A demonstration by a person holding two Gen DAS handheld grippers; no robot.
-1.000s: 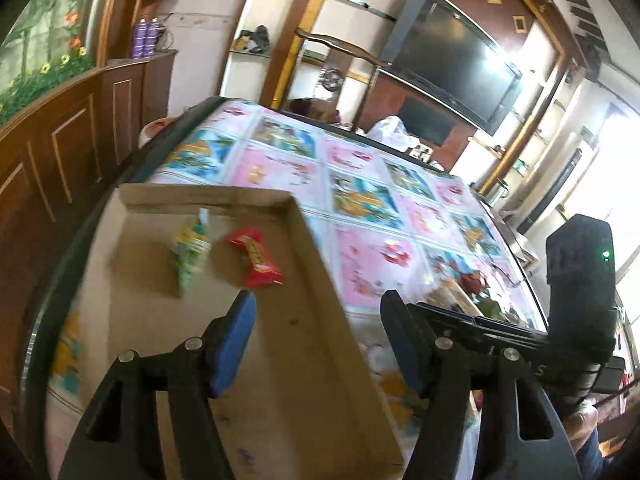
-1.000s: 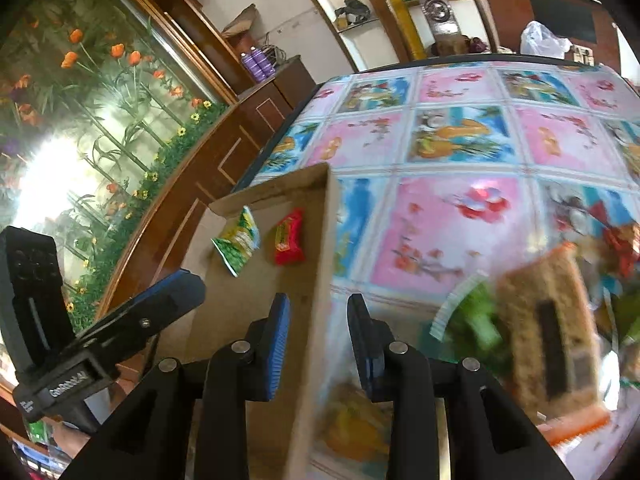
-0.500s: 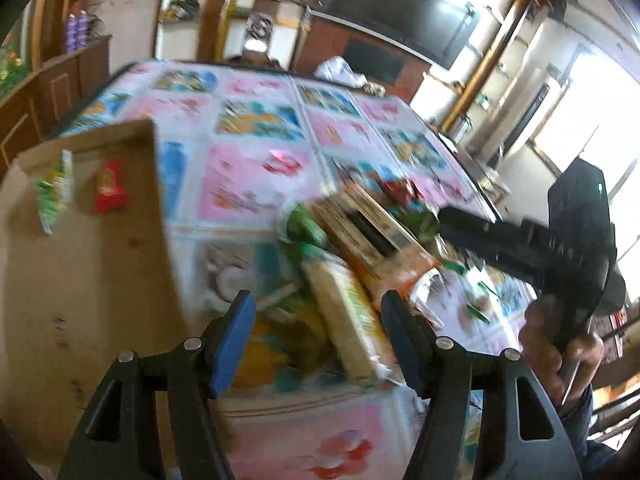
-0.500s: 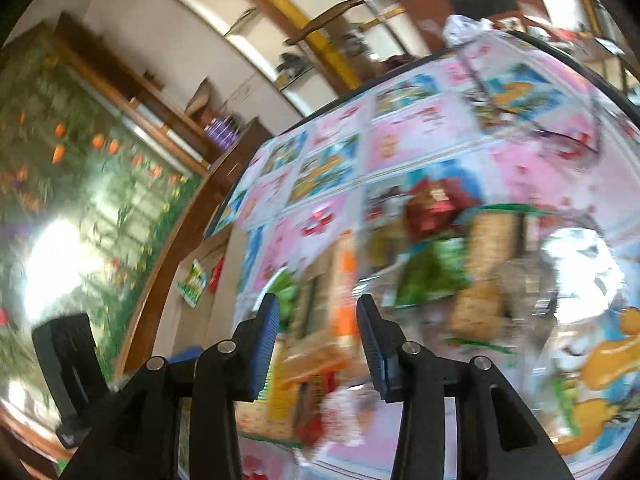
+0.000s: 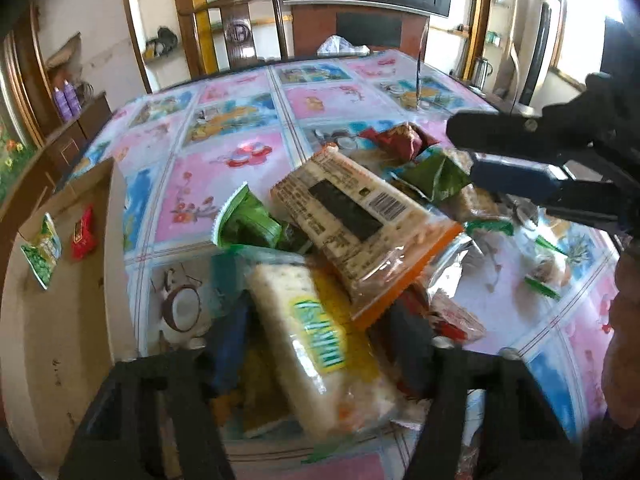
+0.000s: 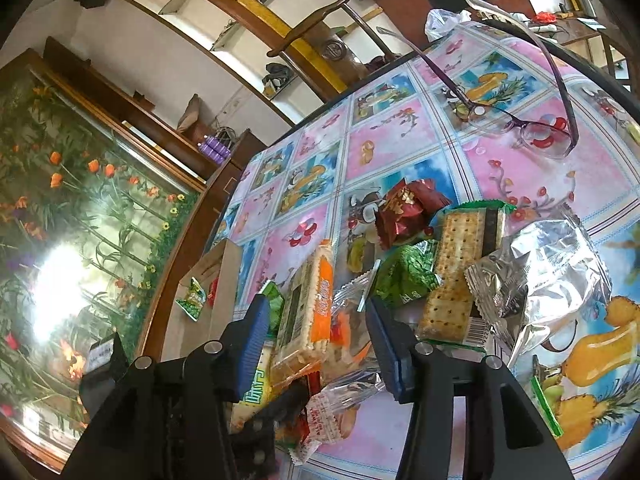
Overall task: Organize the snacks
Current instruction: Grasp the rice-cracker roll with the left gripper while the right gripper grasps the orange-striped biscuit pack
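A heap of snack packs lies on the flowered tablecloth [image 5: 224, 184]. My left gripper [image 5: 320, 348] reaches down into the heap. Its jaws are closing around a white cracker pack with a yellow-green label [image 5: 316, 340], and blur hides whether the pads touch it. My right gripper [image 6: 320, 344] is opening, with a long orange-edged cracker pack [image 6: 312, 312] standing loose between its pads. That same pack [image 5: 352, 216] lies on top of the heap in the left wrist view, where the right gripper [image 5: 464, 152] comes in from the right. The cardboard box [image 5: 80, 320] at the left holds a green packet [image 5: 42, 252] and a red packet [image 5: 84, 232].
A silver foil bag [image 6: 552, 268], a dark red packet [image 6: 404, 208], a green packet [image 6: 408, 276] and a clear cracker pack [image 6: 460, 272] lie on the right of the heap. Purple glasses [image 6: 520, 128] rest farther back. A wooden chair [image 5: 240, 28] stands behind the table. A hand [image 5: 624, 340] shows at the right edge.
Both grippers have swung from over the cardboard box across to the snack heap. The left jaws have narrowed around the white pack. The right jaws have widened.
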